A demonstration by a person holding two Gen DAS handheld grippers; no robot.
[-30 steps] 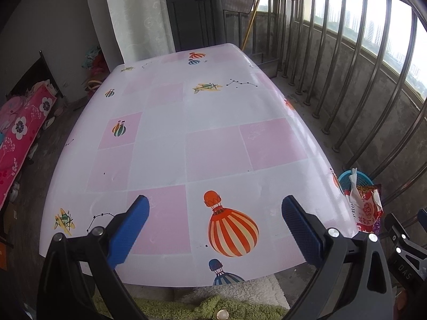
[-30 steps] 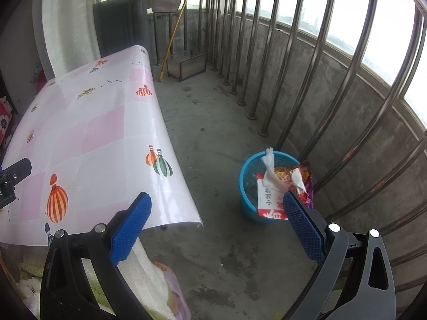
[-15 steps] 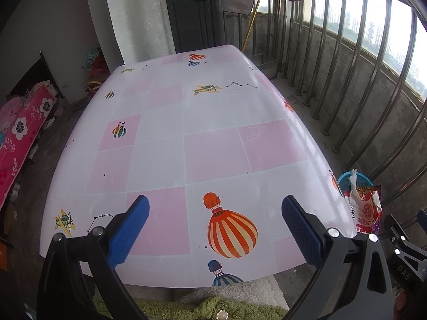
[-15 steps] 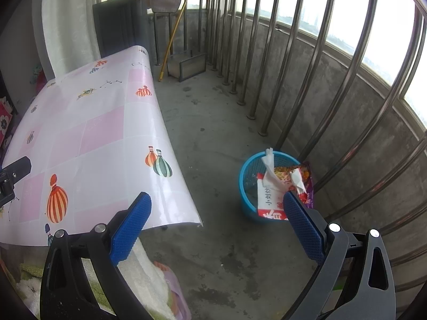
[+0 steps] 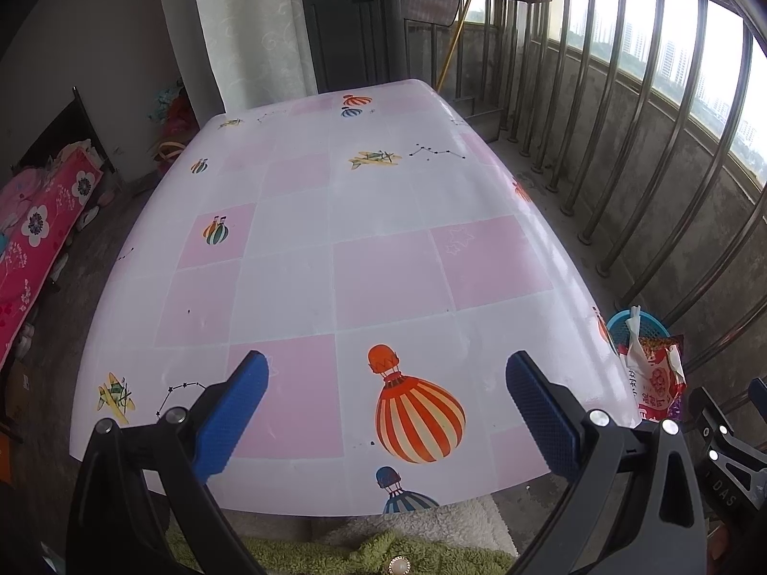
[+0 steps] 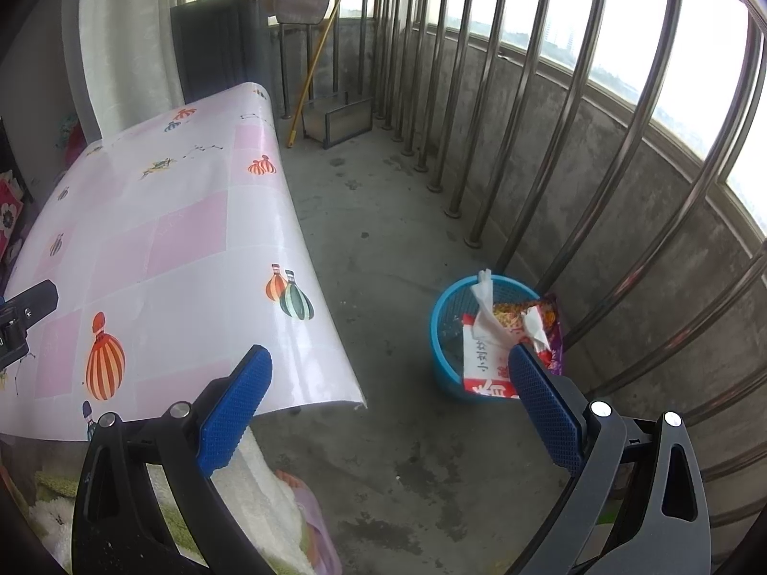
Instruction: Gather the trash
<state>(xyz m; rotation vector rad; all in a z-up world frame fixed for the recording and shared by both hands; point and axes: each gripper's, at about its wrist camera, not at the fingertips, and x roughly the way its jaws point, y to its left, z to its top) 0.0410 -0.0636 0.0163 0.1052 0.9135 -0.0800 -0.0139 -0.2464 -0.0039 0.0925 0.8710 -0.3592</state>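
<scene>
Right wrist view: right claw [image 6: 388, 395] spread wide, holding nothing; left claw [image 5: 386, 400] likewise, over the bare surface [image 5: 335, 220]. Trash sits in one blue basket [image 6: 443, 330] on the floor by the railing: two snack wrappers [image 6: 484, 364] plus two tissue bits [image 6: 485, 294], approx. Probably light, crinkly, slippery film; tissue soft, tears easily. Best pinch a wrapper's top edge w/ both pads, not its flat face.

L gripper [image 5: 386, 397] & R gripper [image 6: 390, 395] jaws wide, empty

concrete floor [image 6: 383, 249] | steel railing [image 6: 484, 96] – daylight | white curtain [image 5: 249, 24]
</scene>
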